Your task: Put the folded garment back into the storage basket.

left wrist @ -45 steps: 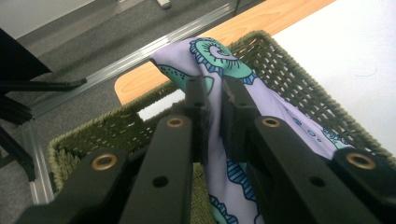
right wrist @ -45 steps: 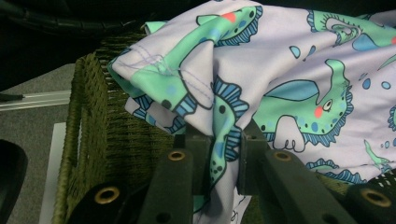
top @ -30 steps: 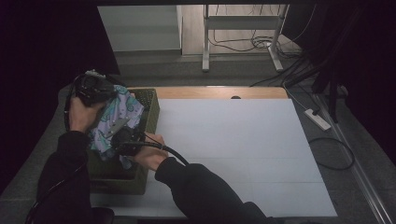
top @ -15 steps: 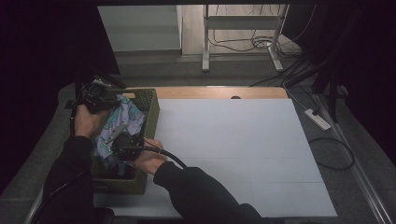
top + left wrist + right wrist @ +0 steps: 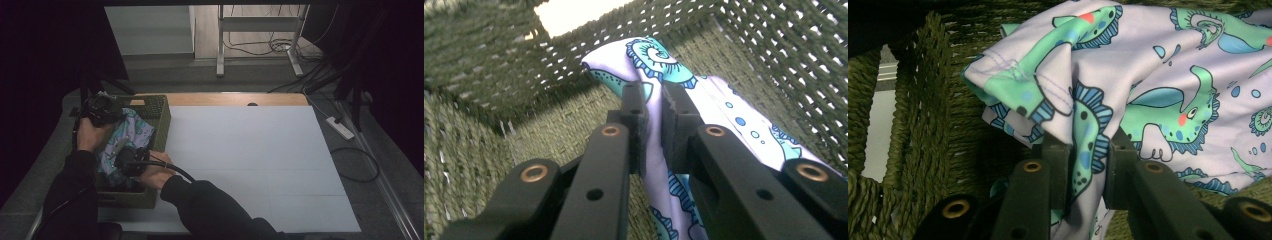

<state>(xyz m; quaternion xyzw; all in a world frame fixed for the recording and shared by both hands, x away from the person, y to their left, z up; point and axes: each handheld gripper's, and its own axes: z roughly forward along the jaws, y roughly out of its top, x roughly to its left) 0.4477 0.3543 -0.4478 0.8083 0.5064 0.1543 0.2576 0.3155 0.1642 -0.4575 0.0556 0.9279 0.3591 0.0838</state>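
The white bench (image 5: 240, 165) has a green basket (image 5: 159, 117) on its left side. Both the left gripper (image 5: 654, 107) and the right gripper (image 5: 1088, 145) pinch the dinosaur cloth (image 5: 131, 131) inside. The cloth may snag on the woven wall or slip loose and bunch up.

The right gripper (image 5: 1087, 150) pinches a fold of the lilac dinosaur-print cloth (image 5: 1158, 85) between its black jaws, the cloth bunched inside the dark green woven basket (image 5: 933, 125), whose wall rises at the left
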